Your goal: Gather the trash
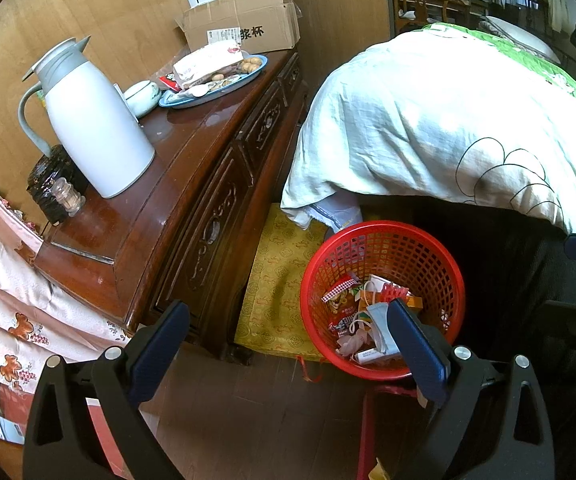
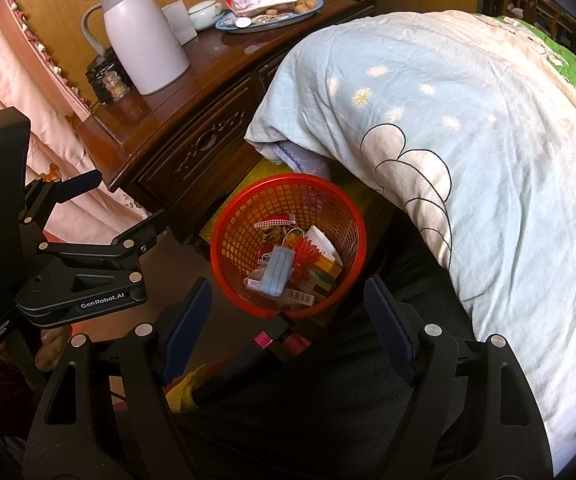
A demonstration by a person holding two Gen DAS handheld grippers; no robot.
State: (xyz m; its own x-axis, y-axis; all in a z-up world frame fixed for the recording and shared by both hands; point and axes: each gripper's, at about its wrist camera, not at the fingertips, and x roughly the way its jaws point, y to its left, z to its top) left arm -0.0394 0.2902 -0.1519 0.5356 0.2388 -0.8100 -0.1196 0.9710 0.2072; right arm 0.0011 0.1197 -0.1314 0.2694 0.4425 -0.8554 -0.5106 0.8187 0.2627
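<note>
A red mesh trash basket (image 1: 440, 256) stands on the floor beside the wooden cabinet; it also shows in the right wrist view (image 2: 240, 216). It holds several pieces of trash: a blue face mask (image 2: 278, 272), snack wrappers (image 1: 342, 306) and small cartons (image 2: 326, 272). My left gripper (image 1: 288, 320) is open and empty, above the floor just left of the basket; it also shows in the right wrist view (image 2: 116, 200). My right gripper (image 2: 288, 296) is open and empty, just above the basket's near rim.
A dark wooden cabinet (image 1: 192, 168) carries a white thermos jug (image 1: 96, 128), a blue tray of snacks (image 1: 216, 80) and a cardboard box (image 1: 244, 24). A pale quilt (image 2: 468, 128) hangs over the bed at right. A pink curtain (image 1: 12, 288) hangs at left. A yellow mat (image 1: 276, 288) lies under the basket.
</note>
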